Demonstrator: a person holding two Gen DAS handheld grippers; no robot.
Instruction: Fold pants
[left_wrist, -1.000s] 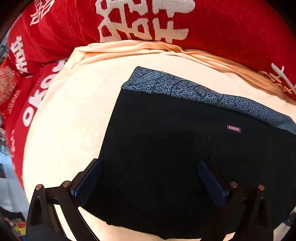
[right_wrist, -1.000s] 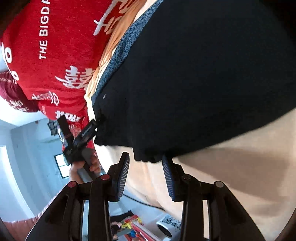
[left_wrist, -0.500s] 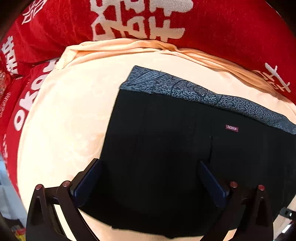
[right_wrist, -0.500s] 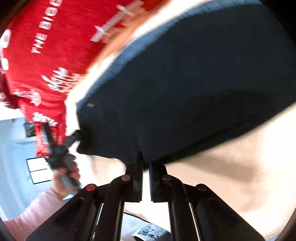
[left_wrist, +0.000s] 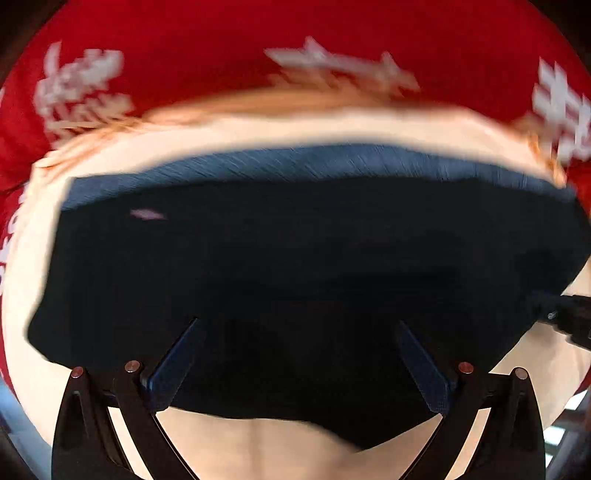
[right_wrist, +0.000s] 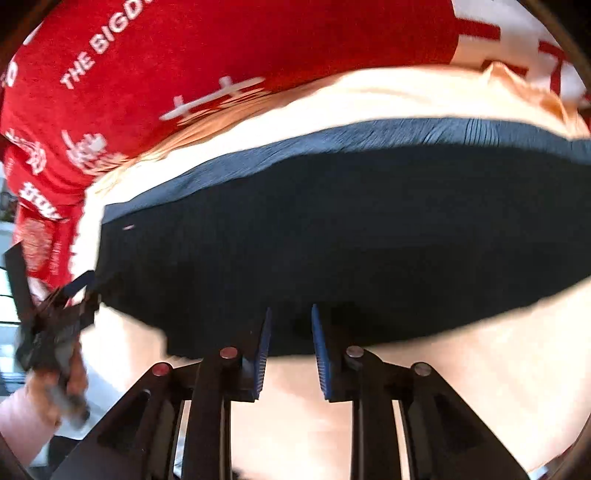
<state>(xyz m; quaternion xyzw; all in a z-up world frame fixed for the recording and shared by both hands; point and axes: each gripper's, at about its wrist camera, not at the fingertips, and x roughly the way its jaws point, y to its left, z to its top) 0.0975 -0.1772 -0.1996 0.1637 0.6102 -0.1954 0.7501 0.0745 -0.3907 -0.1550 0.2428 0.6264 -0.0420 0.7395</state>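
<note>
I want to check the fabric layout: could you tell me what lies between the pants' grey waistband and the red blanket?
Only cream sheet separates waistband from red blanket, in both views.

The pants are black with a blue-grey patterned waistband along their far edge, and they lie spread flat as a wide, folded block on a cream sheet. A small pinkish label sits just below the waistband near the left end. The near hem runs uneven, dipping lower toward the right in the left wrist view.
</note>
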